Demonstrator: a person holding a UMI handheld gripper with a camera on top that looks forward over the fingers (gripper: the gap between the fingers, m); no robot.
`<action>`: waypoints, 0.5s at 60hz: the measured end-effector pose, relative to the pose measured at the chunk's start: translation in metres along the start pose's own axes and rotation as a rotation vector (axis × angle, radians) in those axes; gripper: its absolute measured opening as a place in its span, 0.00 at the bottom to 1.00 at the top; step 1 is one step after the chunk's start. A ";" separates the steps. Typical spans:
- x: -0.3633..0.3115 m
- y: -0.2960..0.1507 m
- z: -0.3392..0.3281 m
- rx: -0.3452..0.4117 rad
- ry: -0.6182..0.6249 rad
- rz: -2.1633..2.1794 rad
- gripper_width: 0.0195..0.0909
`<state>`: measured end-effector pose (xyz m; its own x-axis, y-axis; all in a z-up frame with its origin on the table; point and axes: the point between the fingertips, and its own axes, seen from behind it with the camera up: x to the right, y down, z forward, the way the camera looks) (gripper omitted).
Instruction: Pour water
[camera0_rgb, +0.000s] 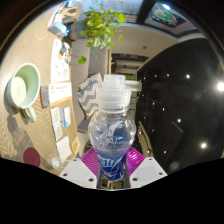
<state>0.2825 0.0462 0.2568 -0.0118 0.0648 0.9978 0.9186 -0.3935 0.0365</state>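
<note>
A clear plastic water bottle (110, 125) with a white cap and a blue label stands upright between my fingers, held up off any surface. My gripper (111, 160) is shut on the bottle's lower body, with the magenta pads (90, 160) pressed against both of its sides. The bottle's base is hidden behind the fingers. Its cap sits on, and no cup or glass shows in the gripper view.
Beyond the bottle a wooden shelf unit (60, 100) holds a pale green plate (22, 85), a pink dish (32, 157) and small boxes. A leafy green plant (100, 28) hangs above. A dark cabinet front (180, 100) fills the right side.
</note>
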 end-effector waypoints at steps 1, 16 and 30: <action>-0.004 -0.005 0.000 0.001 0.002 -0.045 0.17; -0.066 -0.032 0.005 0.016 -0.029 -0.625 0.17; -0.069 -0.038 0.002 0.026 -0.061 -0.614 0.17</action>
<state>0.2490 0.0588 0.1865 -0.5194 0.3249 0.7903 0.7606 -0.2458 0.6009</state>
